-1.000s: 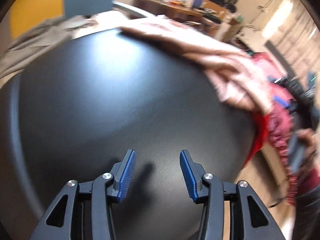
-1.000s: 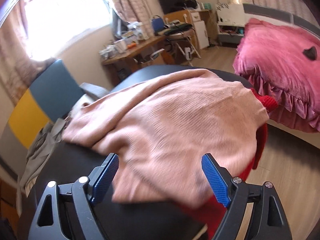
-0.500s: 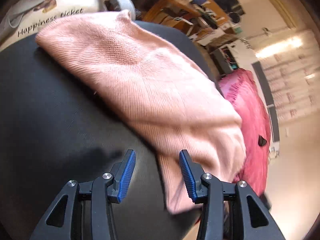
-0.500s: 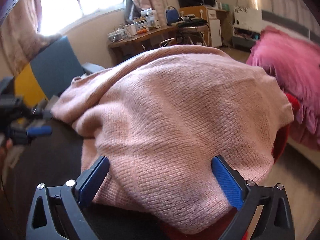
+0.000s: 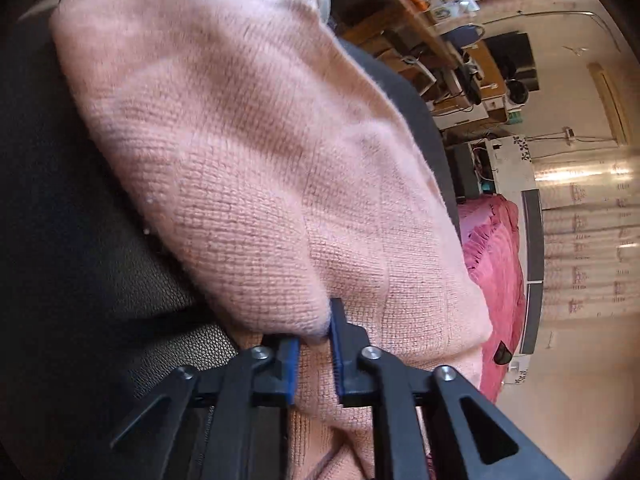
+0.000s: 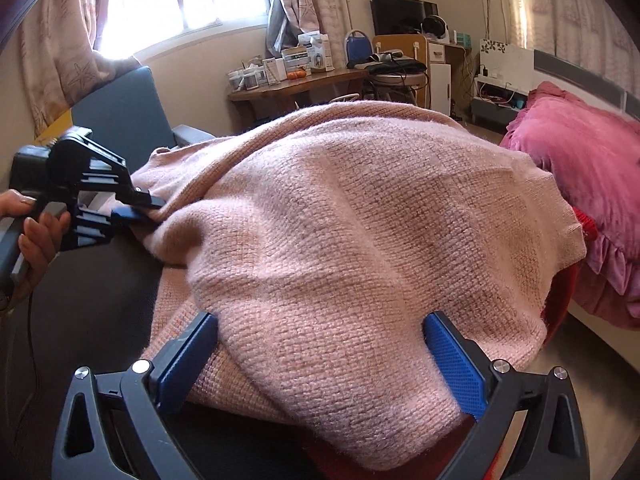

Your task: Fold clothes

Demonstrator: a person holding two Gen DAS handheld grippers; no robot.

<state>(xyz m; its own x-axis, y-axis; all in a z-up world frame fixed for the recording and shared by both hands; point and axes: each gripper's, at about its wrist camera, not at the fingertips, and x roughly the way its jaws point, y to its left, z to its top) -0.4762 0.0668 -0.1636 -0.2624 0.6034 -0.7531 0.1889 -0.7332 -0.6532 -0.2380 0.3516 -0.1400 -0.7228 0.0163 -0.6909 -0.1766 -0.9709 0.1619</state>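
Note:
A pink knitted sweater (image 5: 256,168) lies bunched on a dark table (image 5: 72,264). My left gripper (image 5: 314,340) is shut on a fold at the sweater's edge. The right wrist view shows the same sweater (image 6: 360,248) filling the middle, with the left gripper (image 6: 138,210) pinching its left side, held by a hand (image 6: 36,236). My right gripper (image 6: 320,356) is open, its blue pads wide apart on either side of the sweater's near hem. A red garment (image 6: 560,300) peeks out under the sweater at the right.
A bed with a pink cover (image 6: 588,184) stands to the right of the table. A blue chair (image 6: 120,120) is behind the table on the left, and a cluttered wooden desk (image 6: 300,80) runs along the far wall.
My left gripper swung over to the sweater and closed on its edge. My right gripper moved in closer, so the sweater's hem now sits between its open fingers.

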